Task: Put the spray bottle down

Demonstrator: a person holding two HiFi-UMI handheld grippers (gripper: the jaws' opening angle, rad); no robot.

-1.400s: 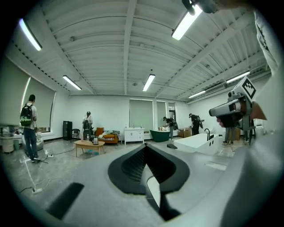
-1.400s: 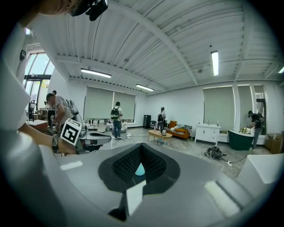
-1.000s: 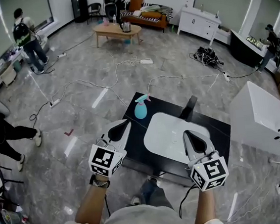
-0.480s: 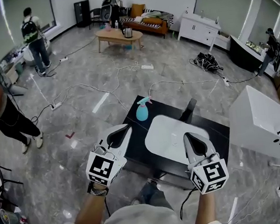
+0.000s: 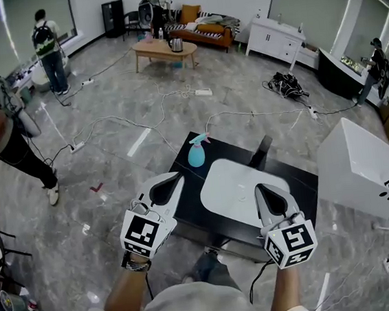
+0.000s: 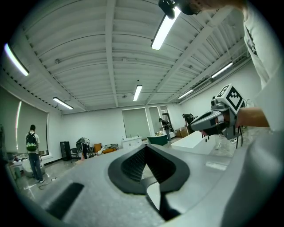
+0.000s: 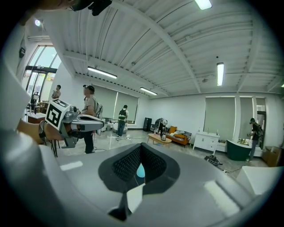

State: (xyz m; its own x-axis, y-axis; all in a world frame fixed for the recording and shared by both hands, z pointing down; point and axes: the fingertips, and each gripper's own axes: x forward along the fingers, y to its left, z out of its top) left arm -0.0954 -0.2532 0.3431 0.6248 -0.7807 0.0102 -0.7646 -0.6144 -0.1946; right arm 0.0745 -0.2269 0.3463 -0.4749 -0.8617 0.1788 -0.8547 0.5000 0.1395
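A light blue spray bottle stands upright on the far left corner of the black table; neither gripper touches it. My left gripper hovers shut and empty over the table's left side, a short way nearer than the bottle. The right gripper hangs shut and empty over the white oval basin. In the right gripper view the bottle shows as a small blue spot beyond the jaws, and the left gripper appears at the left. The left gripper view looks along its own closed jaws toward the room.
A large white box stands right of the table. Cables trail across the grey floor behind it. One person stands at the left edge, others are far off. A coffee table and sofa sit at the back.
My left gripper has shifted slightly, still shut and away from the bottle. The person at the left edge has walked further into view. Bottle and right gripper have not moved.
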